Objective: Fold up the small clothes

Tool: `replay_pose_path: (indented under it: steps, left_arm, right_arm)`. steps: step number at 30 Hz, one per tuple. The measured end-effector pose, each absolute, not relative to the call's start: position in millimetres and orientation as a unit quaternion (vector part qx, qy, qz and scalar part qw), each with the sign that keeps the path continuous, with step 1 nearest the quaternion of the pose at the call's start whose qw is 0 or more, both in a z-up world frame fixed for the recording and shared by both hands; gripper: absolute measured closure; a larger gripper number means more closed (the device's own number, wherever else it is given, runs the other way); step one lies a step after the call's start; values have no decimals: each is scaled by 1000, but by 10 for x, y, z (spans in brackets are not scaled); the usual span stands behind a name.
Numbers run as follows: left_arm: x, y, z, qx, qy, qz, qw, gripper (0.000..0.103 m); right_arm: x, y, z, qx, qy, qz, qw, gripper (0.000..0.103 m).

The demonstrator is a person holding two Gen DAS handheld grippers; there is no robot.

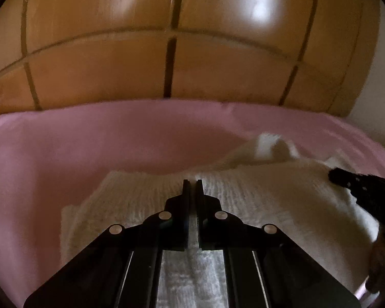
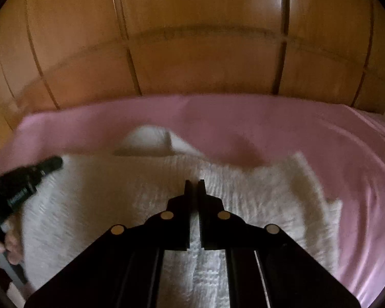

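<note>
Your left gripper [image 1: 192,183] sits at the lower centre of its own view, its two black fingers drawn together until only a thin slit is left between them. Nothing is caught in that slit: the tips hang over the white knitted garment [image 1: 243,200], which fills the lower middle and right of the frame. Whether the tips actually touch the knit is hard to say, since the picture is dim and a little smeared.

The garment lies on the pink bed cover [image 1: 64,159], which fills the middle band of the frame. One end of the knit rises into a small white hump at the right of centre, and its left edge ends in a folded corner at the lower left. Behind the bed, across the whole upper half, stands the wooden panelled wardrobe [image 1: 102,71].

Your right gripper [image 2: 194,183] shows the same closed stance in its own view, fingers nearly meeting and empty, poised over the middle of the garment [image 2: 102,200]. In that view the knit spreads across the lower half, with a ragged edge towards the right against the pink cover [image 2: 359,179].

Each tool shows in the other's picture: the right one enters at the right edge of the left view, and the left one at the left edge of the right view, with your hand [image 2: 10,246] wrapped around its handle.
</note>
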State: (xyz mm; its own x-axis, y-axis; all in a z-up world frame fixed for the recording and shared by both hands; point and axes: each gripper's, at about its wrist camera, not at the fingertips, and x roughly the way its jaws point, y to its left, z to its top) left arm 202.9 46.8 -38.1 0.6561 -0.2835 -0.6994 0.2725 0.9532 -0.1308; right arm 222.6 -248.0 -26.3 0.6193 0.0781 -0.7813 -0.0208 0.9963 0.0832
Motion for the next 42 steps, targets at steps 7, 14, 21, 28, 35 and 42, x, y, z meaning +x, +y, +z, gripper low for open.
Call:
replay_pose_path:
  steps: [7,14,21,28,35,42]
  left_arm:
    - [2069,563,-457,-14,419,-126,899,101]
    - [1367,856,-178,-56,381,-125,914,42]
    - [661,758,-154,-60,346,-151,924,42]
    - [614,428,-619,0,402,-149,903,41]
    - [578,408,-498,-4,397,-124,909,39]
    - [419,565,-303,-4,376,-88,923,34]
  right_arm:
    - [2258,-2552,-437,70,452,14,889,73]
    - [1759,-2575,-104,101,420,30,901,29]
    - [1057,-2425,-70,90,415,50,904,21]
    - [627,-2686,-272,51,431,-9,901,16]
    - [568,-3104,-461,112,431,-29,895,13]
    - [498,-2991,-287,102,417,-51,902,12]
